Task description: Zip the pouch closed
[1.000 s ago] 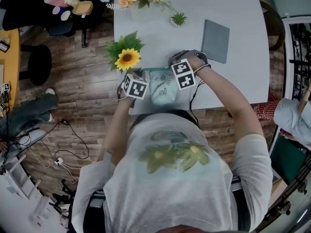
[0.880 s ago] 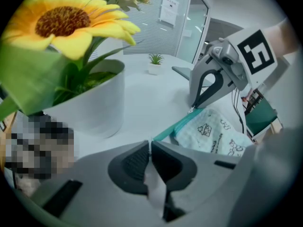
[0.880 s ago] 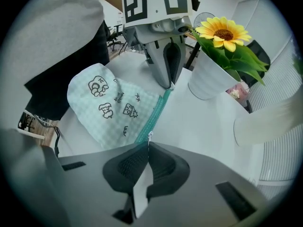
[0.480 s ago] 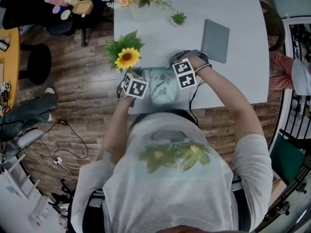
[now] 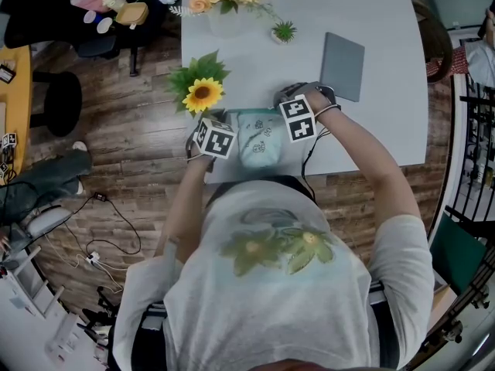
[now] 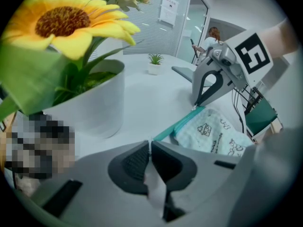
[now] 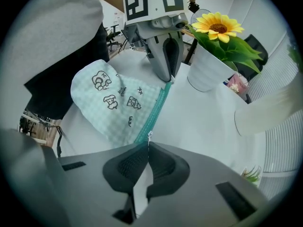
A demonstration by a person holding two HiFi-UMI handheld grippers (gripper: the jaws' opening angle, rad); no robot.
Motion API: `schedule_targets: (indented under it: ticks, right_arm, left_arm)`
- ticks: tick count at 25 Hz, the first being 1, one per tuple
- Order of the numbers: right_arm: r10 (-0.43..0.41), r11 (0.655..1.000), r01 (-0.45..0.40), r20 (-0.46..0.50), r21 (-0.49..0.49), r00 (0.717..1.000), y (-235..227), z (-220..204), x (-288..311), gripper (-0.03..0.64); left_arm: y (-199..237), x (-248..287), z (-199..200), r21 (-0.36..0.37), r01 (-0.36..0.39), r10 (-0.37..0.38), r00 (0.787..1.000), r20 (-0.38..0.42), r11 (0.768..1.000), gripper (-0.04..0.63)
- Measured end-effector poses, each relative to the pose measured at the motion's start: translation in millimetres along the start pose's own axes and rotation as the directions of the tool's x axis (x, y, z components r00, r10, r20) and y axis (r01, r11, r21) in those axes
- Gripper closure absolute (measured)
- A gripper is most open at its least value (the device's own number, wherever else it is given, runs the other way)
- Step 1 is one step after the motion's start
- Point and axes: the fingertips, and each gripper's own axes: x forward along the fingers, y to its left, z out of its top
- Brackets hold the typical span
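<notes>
A mint checked pouch (image 5: 257, 137) with small cartoon prints lies at the near edge of the white table (image 5: 387, 114). Its teal zipper (image 7: 155, 110) runs straight between my two grippers. My left gripper (image 6: 150, 143) is shut on the pouch's end at the zipper's left tip, and it also shows in the right gripper view (image 7: 169, 78). My right gripper (image 7: 148, 144) is shut on the small white zipper pull (image 7: 149, 136) at the other end. Its fingertips touch down at the pouch's far corner in the left gripper view (image 6: 195, 105). The marker cubes hide both jaws in the head view.
A sunflower (image 5: 203, 93) in a white pot (image 6: 90, 103) stands just beyond the left gripper. A grey flat case (image 5: 343, 64) lies right of the right gripper. A flower vase (image 5: 224, 2) and a small green plant (image 5: 285, 31) stand at the far edge.
The right gripper's marker cube has shifted slightly to the right along the zipper line. The left gripper and the pouch have stayed put.
</notes>
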Motion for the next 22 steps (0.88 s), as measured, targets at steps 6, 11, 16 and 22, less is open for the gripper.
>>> schedule_targets:
  ticks: [6, 11, 16, 22]
  right_arm:
    - [0.001, 1.000, -0.001, -0.001, 0.022, 1.000, 1, -4, 1, 0.598]
    - [0.005, 0.999, -0.005, -0.007, 0.052, 1.000, 4, -16, 1, 0.600]
    - [0.012, 0.996, -0.011, -0.008, 0.092, 1.000, 10, -26, 1, 0.599]
    - [-0.003, 0.987, 0.001, 0.014, 0.162, 1.000, 11, -28, 2, 0.599]
  left_arm:
    - [0, 0, 0, 0.000, -0.001, 0.001, 1.000, 0.004, 1.000, 0.572]
    - [-1, -1, 1, 0.000, 0.000, 0.000, 1.000, 0.006, 1.000, 0.572]
    - [0, 0, 0, 0.001, -0.002, 0.002, 1.000, 0.005, 1.000, 0.572]
    - [0, 0, 0, 0.000, -0.002, 0.002, 1.000, 0.005, 1.000, 0.572]
